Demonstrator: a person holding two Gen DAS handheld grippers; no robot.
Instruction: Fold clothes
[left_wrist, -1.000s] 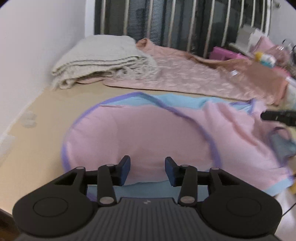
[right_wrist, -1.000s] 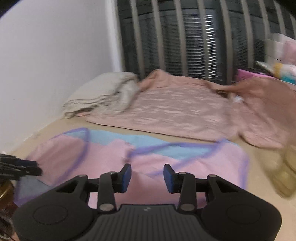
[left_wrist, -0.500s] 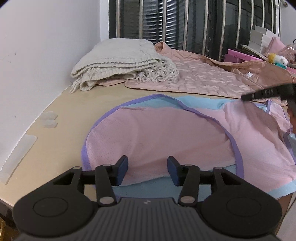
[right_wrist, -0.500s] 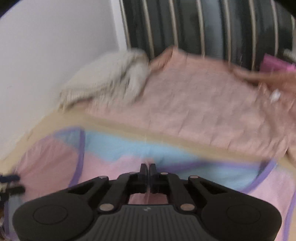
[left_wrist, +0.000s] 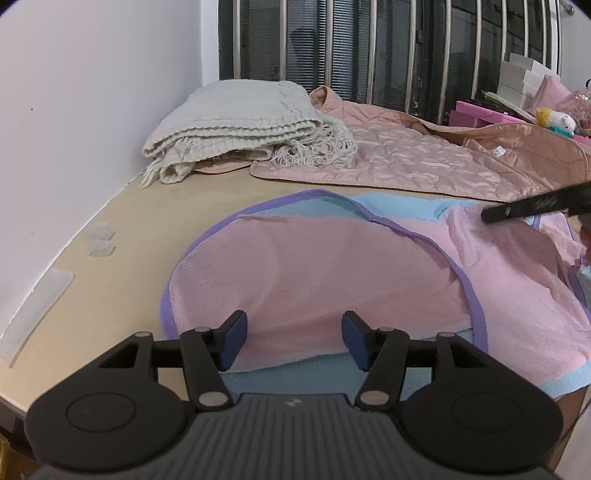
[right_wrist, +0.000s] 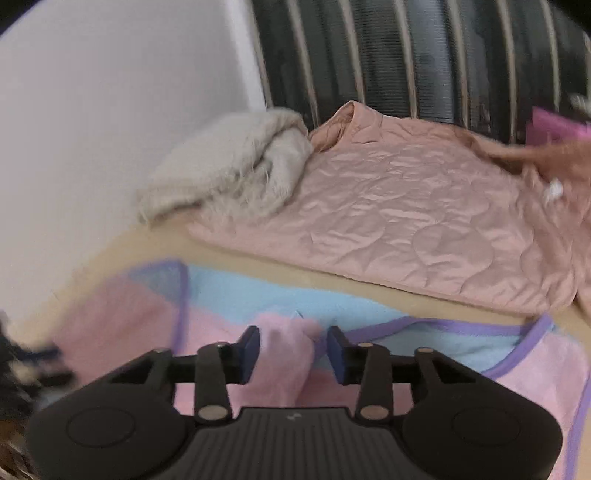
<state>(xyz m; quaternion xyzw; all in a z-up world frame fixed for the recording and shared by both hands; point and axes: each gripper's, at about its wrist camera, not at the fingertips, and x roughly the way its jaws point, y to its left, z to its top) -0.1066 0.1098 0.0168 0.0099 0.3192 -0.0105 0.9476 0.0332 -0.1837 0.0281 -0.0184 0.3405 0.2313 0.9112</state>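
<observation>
A pink mesh garment (left_wrist: 332, 273) with purple trim and a light blue inner side lies spread on the beige surface (left_wrist: 122, 258). My left gripper (left_wrist: 293, 341) hovers over its near hem. Its jaws are opening, and the cloth lies flat below them, not pinched. My right gripper (right_wrist: 293, 354) is over the garment's far part (right_wrist: 388, 314). Its jaws are also opening, and a raised fold of pink cloth (right_wrist: 290, 354) stands between the blue pads (right_wrist: 249, 350) without being pressed. In the left wrist view the right gripper (left_wrist: 487, 215) shows as a dark bar at the right edge.
A folded cream knit blanket (left_wrist: 236, 129) and a quilted pink cover (left_wrist: 406, 158) lie behind the garment, by the barred window. The white wall (left_wrist: 92, 110) runs along the left. Pink boxes and a small toy (left_wrist: 554, 120) sit at the far right.
The right gripper moved forward over the garment, shut, then opened again, leaving a pinched-up fold of pink cloth between its jaws. The left gripper's jaws widened while it stayed in place.
</observation>
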